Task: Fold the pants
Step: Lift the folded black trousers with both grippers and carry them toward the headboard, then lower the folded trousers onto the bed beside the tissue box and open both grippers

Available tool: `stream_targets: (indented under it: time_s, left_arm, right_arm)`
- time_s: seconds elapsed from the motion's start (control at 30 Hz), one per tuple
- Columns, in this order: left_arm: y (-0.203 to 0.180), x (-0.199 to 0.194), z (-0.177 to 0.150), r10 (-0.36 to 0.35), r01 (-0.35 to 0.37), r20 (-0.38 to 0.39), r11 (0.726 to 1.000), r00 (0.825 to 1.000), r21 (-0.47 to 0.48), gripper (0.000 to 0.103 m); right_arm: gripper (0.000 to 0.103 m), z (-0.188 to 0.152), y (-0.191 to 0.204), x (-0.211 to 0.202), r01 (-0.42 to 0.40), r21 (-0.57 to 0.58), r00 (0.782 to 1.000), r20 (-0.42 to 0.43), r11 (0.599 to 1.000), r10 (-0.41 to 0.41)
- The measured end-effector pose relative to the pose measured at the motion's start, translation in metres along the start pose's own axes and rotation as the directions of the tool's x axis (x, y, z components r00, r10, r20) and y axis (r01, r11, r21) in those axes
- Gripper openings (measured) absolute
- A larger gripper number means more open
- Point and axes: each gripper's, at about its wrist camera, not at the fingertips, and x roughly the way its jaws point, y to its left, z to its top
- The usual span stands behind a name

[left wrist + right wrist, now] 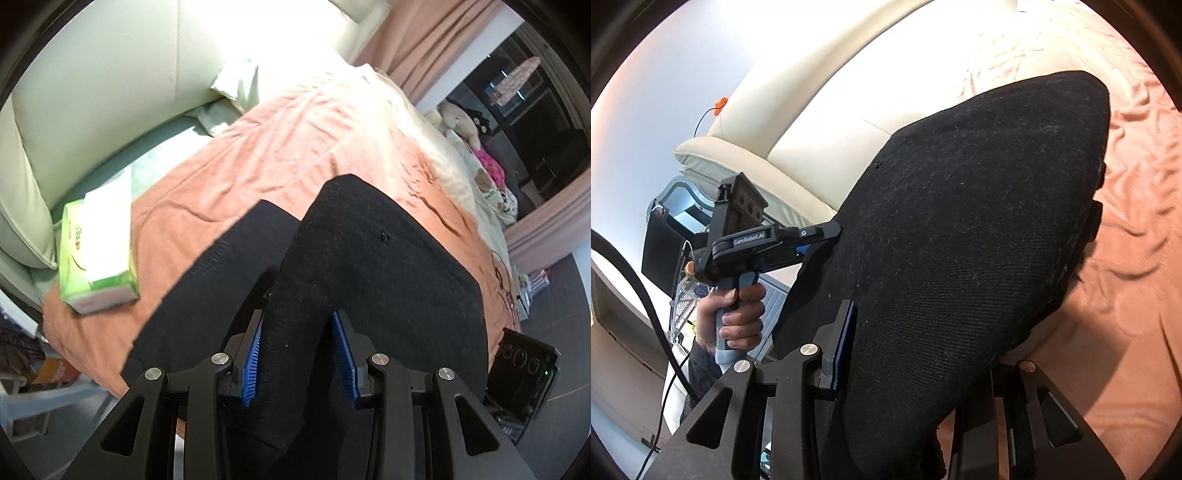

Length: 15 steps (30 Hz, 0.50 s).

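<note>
Black pants lie partly on an orange bedspread. A raised fold of them runs between the blue pads of my left gripper, which is shut on the cloth. In the right wrist view the pants hang lifted and drape over my right gripper, shut on the fabric. One blue pad shows; the other finger is hidden under cloth. A hand holds the left gripper, which clamps the pants' left edge.
A green tissue box rests on the bed's left corner. A cream padded headboard and pillows stand behind. Stuffed toys and pink curtains are at the right. A dark cable hangs at the left.
</note>
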Motion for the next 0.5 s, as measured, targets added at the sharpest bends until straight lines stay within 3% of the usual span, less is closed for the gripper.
stream_targets:
  time_s: [0.23,0.37,0.43,0.47,0.5]
  left_arm:
    - [0.019,0.011,0.029,0.057,-0.056,0.012,0.998,0.998,-0.013,0.038]
    - [0.034,0.016,0.045,0.110,-0.106,0.104,0.993,0.988,-0.043,0.040]
    - [0.041,0.022,0.042,0.129,-0.121,0.127,0.990,0.983,-0.072,0.061]
    - [0.045,0.027,0.038,0.137,-0.127,0.116,0.988,0.984,-0.090,0.064]
    - [0.048,0.032,0.034,0.137,-0.127,0.107,0.987,0.985,-0.096,0.064]
  right_arm:
    - [0.031,-0.016,-0.010,0.001,-0.019,0.026,1.000,0.010,0.999,0.019]
    - [0.033,-0.032,-0.015,0.008,-0.016,0.052,0.999,0.045,0.998,0.014]
    - [0.042,-0.046,-0.025,0.017,0.057,0.090,0.998,-0.015,0.994,-0.056]
    - [0.053,-0.055,-0.033,0.020,0.091,0.107,0.994,-0.064,0.990,-0.085]
    - [0.057,-0.066,-0.043,0.016,0.116,0.116,0.990,-0.094,0.986,-0.106]
